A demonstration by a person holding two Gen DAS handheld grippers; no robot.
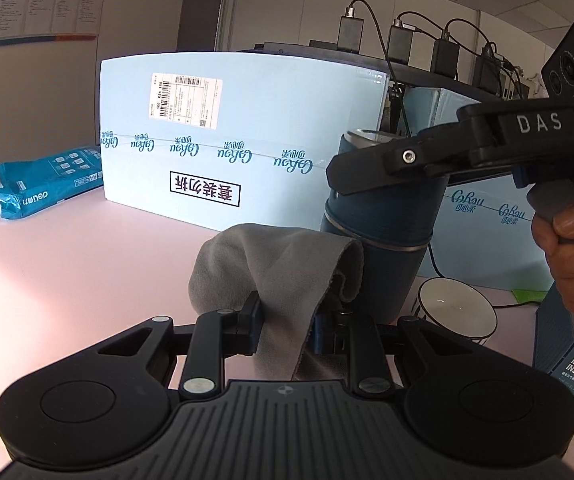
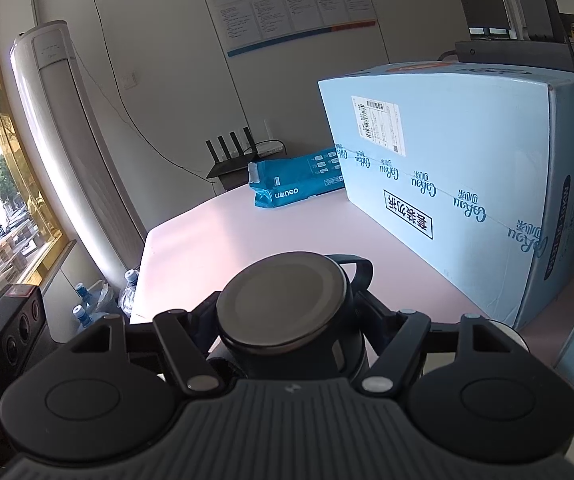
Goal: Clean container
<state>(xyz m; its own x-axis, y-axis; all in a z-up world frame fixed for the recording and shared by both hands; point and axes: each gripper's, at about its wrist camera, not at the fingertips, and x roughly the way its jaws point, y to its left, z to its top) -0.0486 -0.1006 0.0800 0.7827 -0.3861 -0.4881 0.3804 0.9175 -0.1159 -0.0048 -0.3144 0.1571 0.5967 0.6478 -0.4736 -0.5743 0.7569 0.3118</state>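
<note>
A dark blue bottle (image 1: pixel 383 240) with a metal band and silver top stands upright over the pink table (image 1: pixel 67 272). My right gripper (image 1: pixel 371 168) comes in from the right and is shut on the bottle near its top. In the right wrist view the bottle's round metal lid (image 2: pixel 283 304) sits between my right gripper's (image 2: pixel 287 332) fingers. My left gripper (image 1: pixel 287 320) is shut on a grey cloth (image 1: pixel 275 280), which touches the bottle's lower left side.
A large light blue carton (image 1: pixel 239 136) stands behind the bottle. A blue paper pack (image 1: pixel 47 184) lies at far left. A white bowl (image 1: pixel 455 308) sits right of the bottle, beside a dark blue box (image 1: pixel 571 356). The table edge (image 2: pixel 143 264) drops off at left.
</note>
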